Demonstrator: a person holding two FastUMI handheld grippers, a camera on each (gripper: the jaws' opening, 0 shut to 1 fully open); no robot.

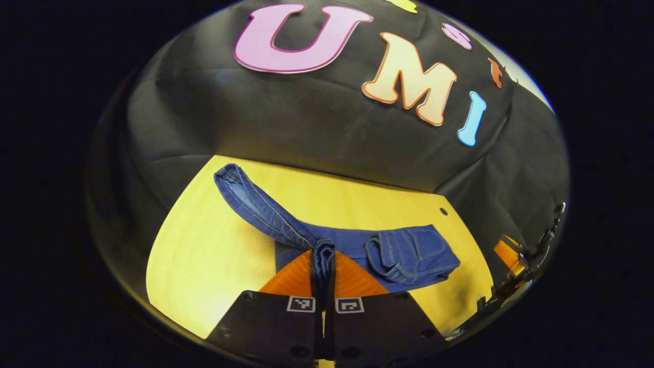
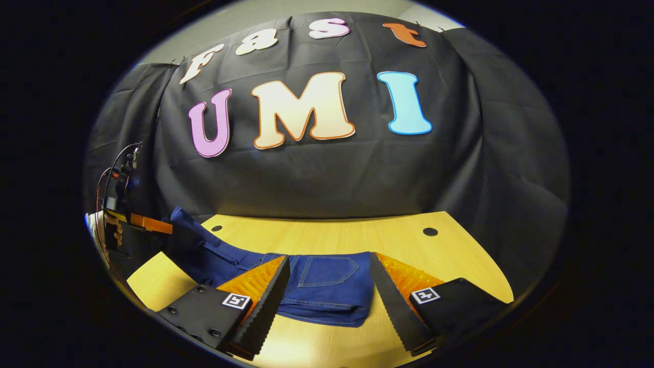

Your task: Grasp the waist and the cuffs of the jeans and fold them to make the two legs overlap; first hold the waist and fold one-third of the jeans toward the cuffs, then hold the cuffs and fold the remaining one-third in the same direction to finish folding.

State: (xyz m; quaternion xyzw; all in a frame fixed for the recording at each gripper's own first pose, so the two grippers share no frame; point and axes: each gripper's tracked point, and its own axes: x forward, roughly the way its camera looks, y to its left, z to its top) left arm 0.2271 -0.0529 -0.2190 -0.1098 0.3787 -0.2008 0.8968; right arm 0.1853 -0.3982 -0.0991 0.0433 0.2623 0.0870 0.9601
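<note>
Logging one pair of jeans (image 1: 357,245) on the table (image 1: 214,255): my left gripper (image 1: 323,266), raised, pinches a cuff end between closed fingers; my right gripper (image 2: 329,296) hovers low, spread wide, straddling the waist (image 2: 327,278).

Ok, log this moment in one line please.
stage: first fold starting | left gripper: shut on jeans cuff fold | right gripper: open, over waist end, not gripping | jeans on table
</note>
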